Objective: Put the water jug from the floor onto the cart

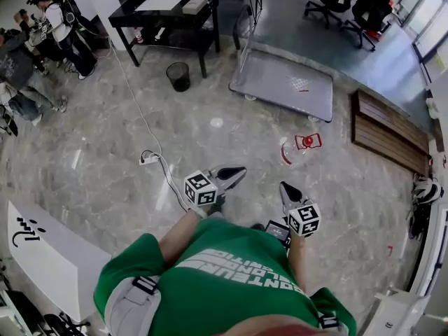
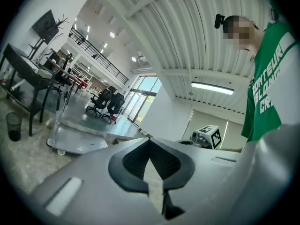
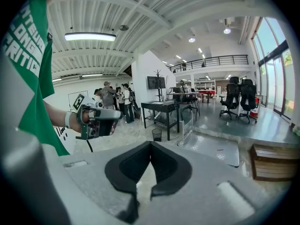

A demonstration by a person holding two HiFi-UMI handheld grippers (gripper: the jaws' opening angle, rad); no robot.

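Grey stone floor [image 1: 210, 124]: polished, veined and glossy. The water jug [image 1: 302, 144] lies on it, so by my judgement the lift has not begun and the whole task is left to do.
Cart [image 1: 287, 82]: a flat metal platform on small wheels, dull grey with a textured deck and an upright tubular handle at its far left end. No jug is on the deck. It stands beyond the jug, near it but apart.
Wooden platform [image 1: 388, 131]: brown slats, low and long, at the right, just beside the cart.
Water jug: clear plastic, faint against the shiny floor, with red marking at what looks like its cap or label. It seems to lie on its side, though I cannot be sure. It sits between the person and the cart, a little to the right. It has yet to be gripped, raised and set on the deck.
Left gripper [image 1: 240, 171]: grey moulded shell, black ribbed pads and a marker cube. The jaws are pressed together with nothing between them, and the tips point towards the cart.
Right gripper [image 1: 284, 186]: same build. The jaws are closed tight and empty, on the near side of the jug and apart from it. Both pairs would have to spread before any grasp.
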